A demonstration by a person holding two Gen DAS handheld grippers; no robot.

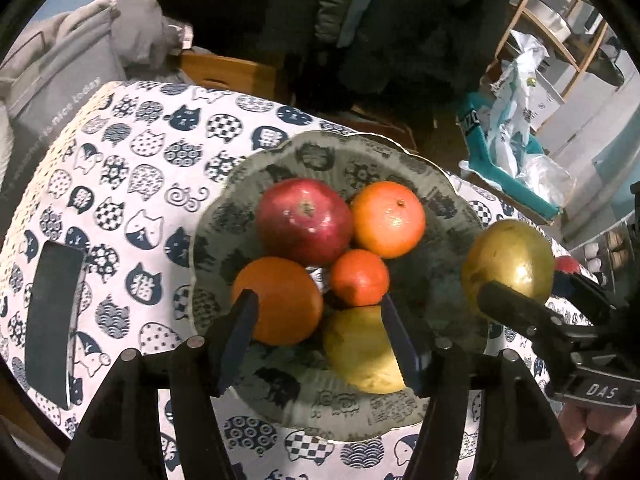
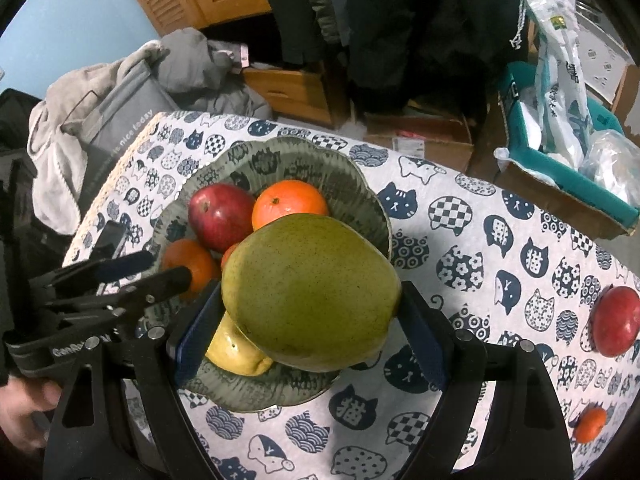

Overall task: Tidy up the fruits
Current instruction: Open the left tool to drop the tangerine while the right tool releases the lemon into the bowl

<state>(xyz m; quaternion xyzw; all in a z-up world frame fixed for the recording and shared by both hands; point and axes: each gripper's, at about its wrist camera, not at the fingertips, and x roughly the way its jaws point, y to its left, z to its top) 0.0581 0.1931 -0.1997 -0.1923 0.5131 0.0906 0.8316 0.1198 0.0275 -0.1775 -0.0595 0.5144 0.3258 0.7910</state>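
A grey-green scalloped bowl (image 1: 340,140) (image 2: 280,148) on the cat-print tablecloth holds a red apple (image 1: 304,220), two oranges (image 1: 388,218) (image 1: 280,300), a small tangerine (image 1: 359,278) and a yellow fruit (image 1: 360,352). My left gripper (image 1: 320,320) (image 2: 168,266) hangs open just over the bowl's near side. Its pads straddle the near orange and the yellow fruit without gripping either. My right gripper (image 2: 312,320) (image 1: 524,280) is shut on a large speckled green pear (image 2: 312,292) (image 1: 508,260), held above the bowl's right rim.
A second red apple (image 2: 616,320) and a small orange (image 2: 590,424) lie on the cloth at the right. A dark phone (image 1: 52,320) lies left of the bowl. Grey clothes (image 2: 80,128) lie beyond the left edge, and a teal box of bags (image 2: 560,160) is behind right.
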